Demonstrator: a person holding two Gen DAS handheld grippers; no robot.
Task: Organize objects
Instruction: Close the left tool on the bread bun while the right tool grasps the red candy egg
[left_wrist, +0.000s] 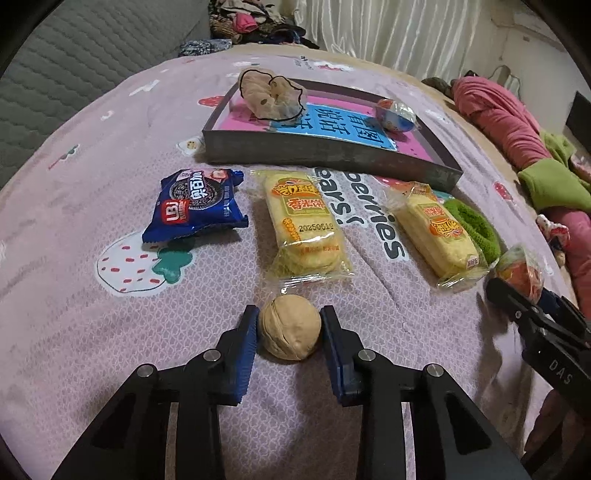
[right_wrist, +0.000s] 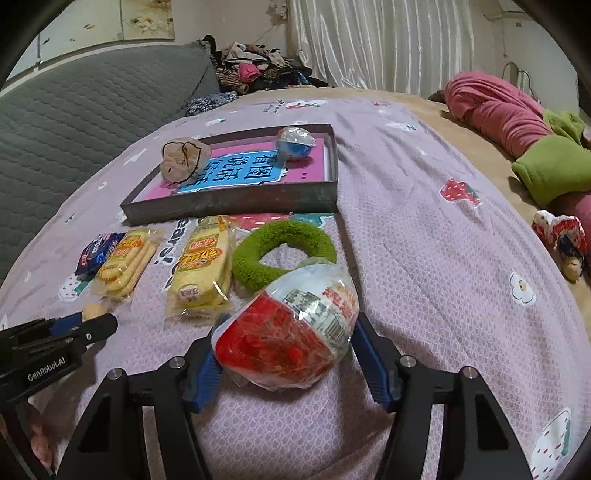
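left gripper (left_wrist: 289, 332): closed in on the walnut (left_wrist: 289, 327), a pad on each flank, seemingly touching; nut resting on the bedspread (left_wrist: 92, 332).
right gripper (right_wrist: 286, 354): about half spread, pads at the two sides of the red capsule (right_wrist: 286, 332); firm pressing hard to confirm, wrapper hiding the contact.
key relation: tray (left_wrist: 325, 157) dead ahead of the walnut, beyond the near cracker pack (left_wrist: 304, 225); a lift and a carry over that pack needed.
capsule to tray: tray up and left of it in the right view, green ring (right_wrist: 284, 254) and second cracker pack (right_wrist: 203, 269) between.
nearer hand: left for the walnut, right for the capsule; each already at its own thing.
long axis: walnut seam running roughly crosswise between the pads; capsule tilted, clear end up and right.
in tray: beige scrunchie (left_wrist: 266, 94), blue capsule (left_wrist: 395, 112).
still out: oreo pack (left_wrist: 197, 205).
hidden: part of the ring under the second pack in the left view; right gripper cut off at the left view's edge.
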